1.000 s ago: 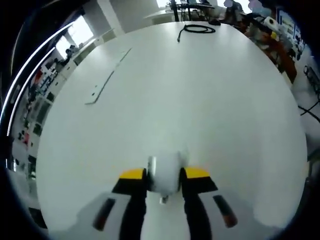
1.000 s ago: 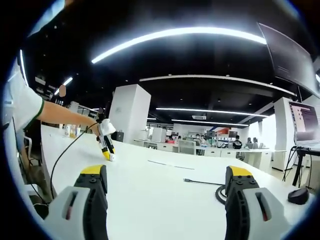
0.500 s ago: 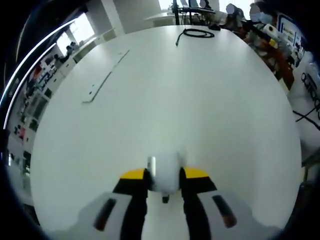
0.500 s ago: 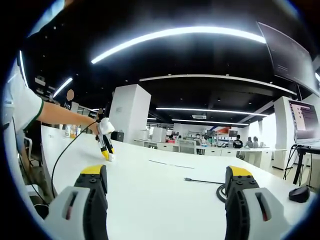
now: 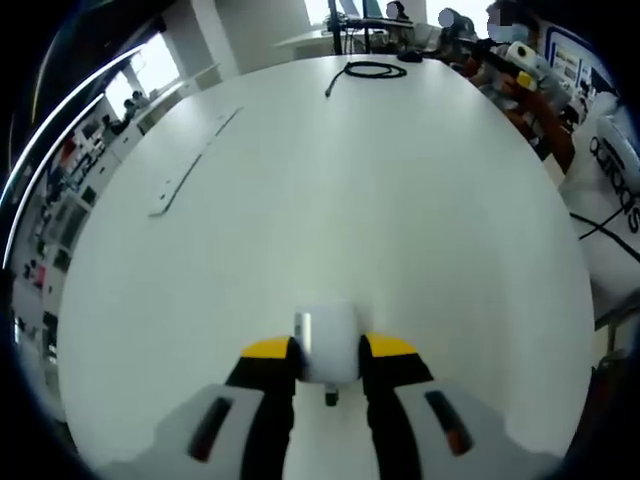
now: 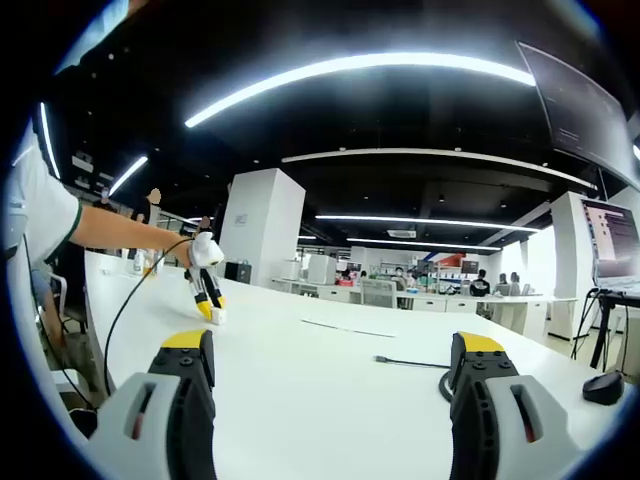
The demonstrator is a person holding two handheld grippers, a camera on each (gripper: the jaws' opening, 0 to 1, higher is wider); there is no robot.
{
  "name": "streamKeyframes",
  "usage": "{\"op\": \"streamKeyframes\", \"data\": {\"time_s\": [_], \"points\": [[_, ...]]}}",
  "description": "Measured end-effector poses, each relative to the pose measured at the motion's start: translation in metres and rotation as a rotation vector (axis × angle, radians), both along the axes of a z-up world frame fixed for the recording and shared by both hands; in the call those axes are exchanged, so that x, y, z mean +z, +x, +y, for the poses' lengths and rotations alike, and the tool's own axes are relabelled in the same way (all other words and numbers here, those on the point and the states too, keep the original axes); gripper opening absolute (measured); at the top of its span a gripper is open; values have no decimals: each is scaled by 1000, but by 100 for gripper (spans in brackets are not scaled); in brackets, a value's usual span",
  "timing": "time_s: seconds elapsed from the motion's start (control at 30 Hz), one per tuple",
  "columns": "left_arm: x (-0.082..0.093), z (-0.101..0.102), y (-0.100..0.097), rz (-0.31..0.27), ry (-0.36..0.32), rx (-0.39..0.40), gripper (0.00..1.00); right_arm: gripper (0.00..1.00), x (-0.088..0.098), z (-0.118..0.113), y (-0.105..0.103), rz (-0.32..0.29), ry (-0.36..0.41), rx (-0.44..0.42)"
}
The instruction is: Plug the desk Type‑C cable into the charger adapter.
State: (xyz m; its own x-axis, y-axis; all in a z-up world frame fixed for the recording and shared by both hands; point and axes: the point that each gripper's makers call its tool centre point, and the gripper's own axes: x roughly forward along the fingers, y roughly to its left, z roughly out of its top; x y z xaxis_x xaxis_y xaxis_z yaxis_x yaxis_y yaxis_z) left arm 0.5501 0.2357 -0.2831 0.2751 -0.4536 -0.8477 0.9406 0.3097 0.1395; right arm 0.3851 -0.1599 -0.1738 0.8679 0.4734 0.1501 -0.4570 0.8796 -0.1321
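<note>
Left gripper view
Left gripper (image 5: 328, 360): jaws closed onto the white charger adapter (image 5: 328, 345), one yellow-tipped jaw on each side of it
Charger adapter: held just above the white table (image 5: 400, 200); a small dark metal part shows under it between the jaws
Type-C cable (image 5: 368, 71): black, coiled at the far end of the table, well apart from the adapter, with one loose end trailing off the coil toward the adapter
Thin strip (image 5: 190, 165): pale, lying flat on the table, off to one side between the adapter and the cable's end of the table

Right gripper view
Right gripper (image 6: 330, 372): jaws spread wide, nothing between them, held above the table (image 6: 300, 380)
Left gripper (image 6: 207, 298): across the table, tips pointing down at the tabletop, held by a person's hand (image 6: 200, 250) on an outstretched arm
Type-C cable (image 6: 420, 364): on the table near the right gripper's jaw, its plug end stretched out from the coil
Mouse (image 6: 604, 386): dark, at the table's edge beyond the cable
</note>
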Motion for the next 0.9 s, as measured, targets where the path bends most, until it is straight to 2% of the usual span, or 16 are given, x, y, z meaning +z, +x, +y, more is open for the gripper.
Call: {"op": "streamKeyframes", "data": {"time_s": [0.4, 0.77, 0.9], "points": [[1, -15, -32, -1, 28, -35, 24, 100, 2, 4, -1, -5, -5, 7], [1, -41, -85, -18, 67, -99, 24, 100, 4, 5, -3, -10, -8, 12], [0, -43, -89, -16, 68, -101, 24, 100, 4, 5, -3, -10, -8, 13]]}}
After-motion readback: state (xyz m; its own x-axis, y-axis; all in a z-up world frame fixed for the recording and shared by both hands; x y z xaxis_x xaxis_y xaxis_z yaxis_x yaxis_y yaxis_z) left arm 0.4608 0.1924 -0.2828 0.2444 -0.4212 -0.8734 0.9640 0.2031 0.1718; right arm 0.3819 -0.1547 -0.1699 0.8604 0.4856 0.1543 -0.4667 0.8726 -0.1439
